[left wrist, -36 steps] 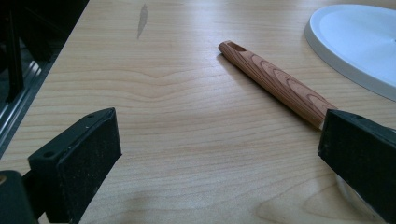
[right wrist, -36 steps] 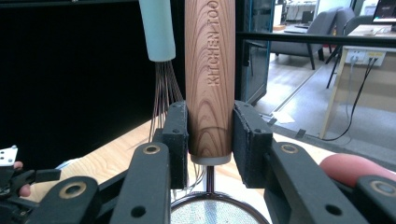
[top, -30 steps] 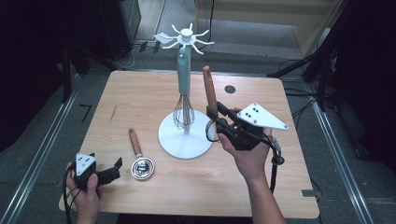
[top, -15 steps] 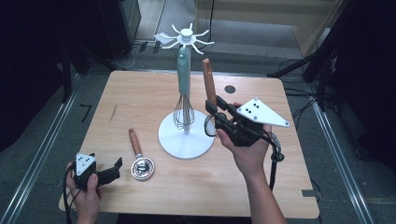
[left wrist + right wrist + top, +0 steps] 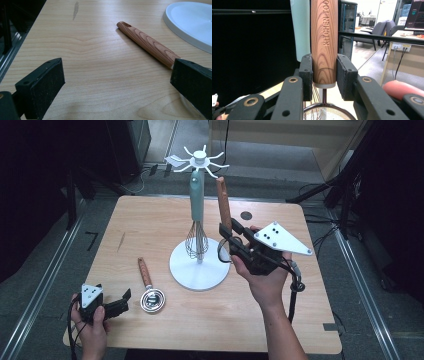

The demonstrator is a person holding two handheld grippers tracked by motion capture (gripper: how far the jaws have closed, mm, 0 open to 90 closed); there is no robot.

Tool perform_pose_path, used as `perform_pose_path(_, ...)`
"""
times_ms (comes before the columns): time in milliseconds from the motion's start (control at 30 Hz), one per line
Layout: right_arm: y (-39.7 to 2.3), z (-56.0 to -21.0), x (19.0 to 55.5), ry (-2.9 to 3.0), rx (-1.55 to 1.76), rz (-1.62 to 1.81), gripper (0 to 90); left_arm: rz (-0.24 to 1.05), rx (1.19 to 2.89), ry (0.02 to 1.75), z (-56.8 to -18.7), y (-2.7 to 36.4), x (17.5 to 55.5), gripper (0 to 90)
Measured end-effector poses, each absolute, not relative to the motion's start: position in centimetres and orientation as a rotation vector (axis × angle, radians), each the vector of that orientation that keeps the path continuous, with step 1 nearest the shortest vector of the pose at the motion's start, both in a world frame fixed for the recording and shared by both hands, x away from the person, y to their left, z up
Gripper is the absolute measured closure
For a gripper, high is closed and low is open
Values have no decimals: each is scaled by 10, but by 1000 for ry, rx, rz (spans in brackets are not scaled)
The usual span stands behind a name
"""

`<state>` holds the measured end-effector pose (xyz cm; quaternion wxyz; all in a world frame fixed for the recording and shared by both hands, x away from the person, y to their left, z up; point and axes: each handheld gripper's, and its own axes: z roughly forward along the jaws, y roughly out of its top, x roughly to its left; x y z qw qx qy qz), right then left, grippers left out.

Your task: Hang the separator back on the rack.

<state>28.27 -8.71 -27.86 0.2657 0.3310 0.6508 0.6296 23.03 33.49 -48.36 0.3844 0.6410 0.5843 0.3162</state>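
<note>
— Right gripper [image 5: 229, 239]: what is held in it?

— A wood-handled strainer [image 5: 324, 37] is clamped between its jaws, low on the handle, just above the metal collar. In the right gripper view the handle is seen rising straight up between the jaws, with the wire mesh hanging below them.

— And where is it held relative to the rack?

— It is held upright just beside the white utensil stand [image 5: 199, 267], on the person's right of the post, above the edge of the round base. A teal-handled whisk [image 5: 197, 217] is already hung from one of the arms at the top. The tip of the strainer handle is seen a little below and to the right of those arms.

— So which relation matters for the next move?

— Probably the vertical one. The long axis of the handle is already set near parallel to the post, so, if hanging is intended, the handle tip would need to be raised and brought in toward a free arm. Whether a hanging hole is present at the tip cannot be told.

— The left gripper [image 5: 114, 306]?

— It is rested at the near left edge of the table [image 5: 150, 220], jaws spread and nothing between them. A second wood-handled utensil [image 5: 148, 44] is laid flat just ahead of it, handle pointing away, its metal bowl nearest the jaws.
</note>
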Motion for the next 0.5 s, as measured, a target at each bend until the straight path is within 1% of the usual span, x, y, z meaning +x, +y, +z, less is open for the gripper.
perform_pose_path(500,-81,-275,288,1762,898,1693,705,803,1634,1489,-484,335,230,0)
